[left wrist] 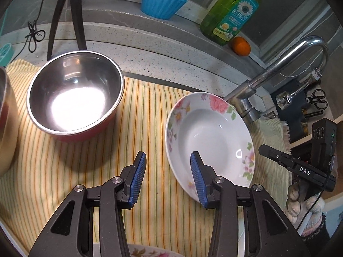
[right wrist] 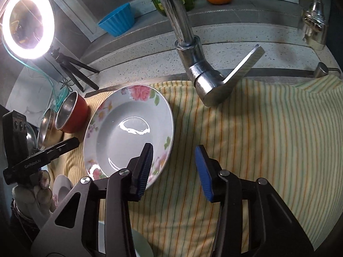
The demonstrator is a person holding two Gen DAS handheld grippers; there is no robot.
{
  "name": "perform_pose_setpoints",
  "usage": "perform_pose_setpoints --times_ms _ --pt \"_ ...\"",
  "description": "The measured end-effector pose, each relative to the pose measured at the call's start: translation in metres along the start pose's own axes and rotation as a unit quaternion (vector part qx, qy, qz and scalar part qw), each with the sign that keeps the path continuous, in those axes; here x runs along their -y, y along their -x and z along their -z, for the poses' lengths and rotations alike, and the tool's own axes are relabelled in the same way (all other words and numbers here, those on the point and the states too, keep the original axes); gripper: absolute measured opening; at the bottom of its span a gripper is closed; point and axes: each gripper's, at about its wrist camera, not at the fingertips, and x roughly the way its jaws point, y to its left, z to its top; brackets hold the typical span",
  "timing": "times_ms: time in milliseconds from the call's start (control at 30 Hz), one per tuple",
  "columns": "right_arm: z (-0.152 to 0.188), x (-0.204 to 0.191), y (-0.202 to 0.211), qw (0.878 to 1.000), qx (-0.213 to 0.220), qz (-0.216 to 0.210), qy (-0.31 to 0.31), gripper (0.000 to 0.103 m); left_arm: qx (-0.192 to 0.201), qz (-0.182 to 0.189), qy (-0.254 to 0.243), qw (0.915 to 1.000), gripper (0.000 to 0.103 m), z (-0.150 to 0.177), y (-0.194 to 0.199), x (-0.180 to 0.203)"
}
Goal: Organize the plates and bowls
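A white deep plate with pink flowers (left wrist: 211, 137) lies on the striped yellow cloth (left wrist: 139, 115); it also shows in the right wrist view (right wrist: 128, 132). My left gripper (left wrist: 168, 160) is open and empty, its right finger over the plate's near rim. My right gripper (right wrist: 173, 152) is open and empty, its left finger over the plate's right rim. A steel bowl with a red outside (left wrist: 75, 94) stands left of the plate, also seen small in the right wrist view (right wrist: 71, 112). A second steel bowl (right wrist: 46, 126) stands beside it. Another flowered plate's rim (left wrist: 148, 251) shows below my left gripper.
A chrome tap (right wrist: 193, 49) rises behind the plate. On the ledge stand a blue cup (left wrist: 161, 1), a green soap bottle (left wrist: 232, 10) and an orange (left wrist: 241, 46). A ring light (right wrist: 26, 22) on a small tripod stands at the left.
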Motion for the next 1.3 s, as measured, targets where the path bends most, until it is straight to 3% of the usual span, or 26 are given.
perform_pose_setpoints --times_ms 600,1300 --pt "-0.013 -0.006 -0.03 1.0 -0.027 -0.011 -0.005 0.013 -0.033 0.022 -0.003 0.9992 0.016 -0.008 -0.024 0.002" --pt "-0.008 -0.011 -0.023 0.999 -0.029 -0.01 -0.025 0.013 -0.028 0.028 0.005 0.9992 0.016 -0.006 -0.012 -0.002"
